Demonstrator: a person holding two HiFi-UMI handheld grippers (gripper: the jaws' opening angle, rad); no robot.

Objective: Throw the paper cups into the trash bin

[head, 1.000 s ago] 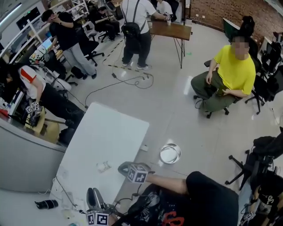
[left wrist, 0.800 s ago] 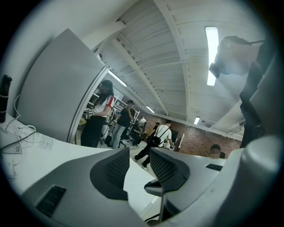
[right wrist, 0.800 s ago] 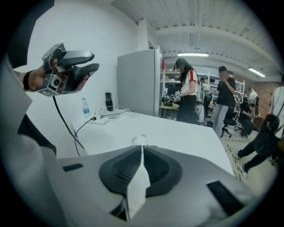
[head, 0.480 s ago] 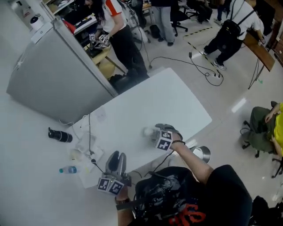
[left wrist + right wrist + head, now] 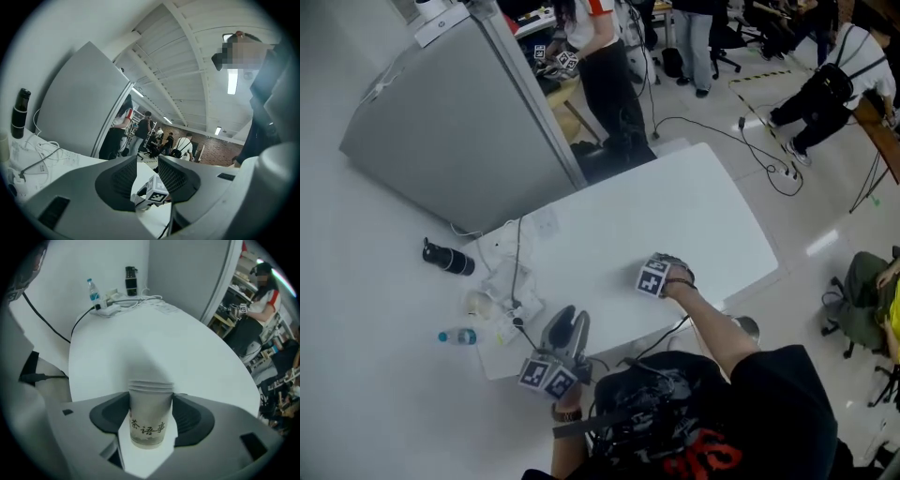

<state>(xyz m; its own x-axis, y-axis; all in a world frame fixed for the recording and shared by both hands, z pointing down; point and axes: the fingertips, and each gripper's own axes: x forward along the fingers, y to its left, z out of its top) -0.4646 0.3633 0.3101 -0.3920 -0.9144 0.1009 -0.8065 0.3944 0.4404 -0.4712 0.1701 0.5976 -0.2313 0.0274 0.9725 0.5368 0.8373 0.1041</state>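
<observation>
Right gripper (image 5: 151,399): jaws closing on paper cup (image 5: 147,425), pads against both its sides near the rim. Left gripper (image 5: 570,319): jaws spread, nothing between them. Cup stands on white table (image 5: 154,343) toward the person's edge; long axis vertical, mouth up; ridged rim suggests nested cups. Step in hand: the grasp. Next, as I judge it: firm the pinch without crushing, lift, carry over to trash bin (image 5: 749,325) on the floor past the table edge
</observation>
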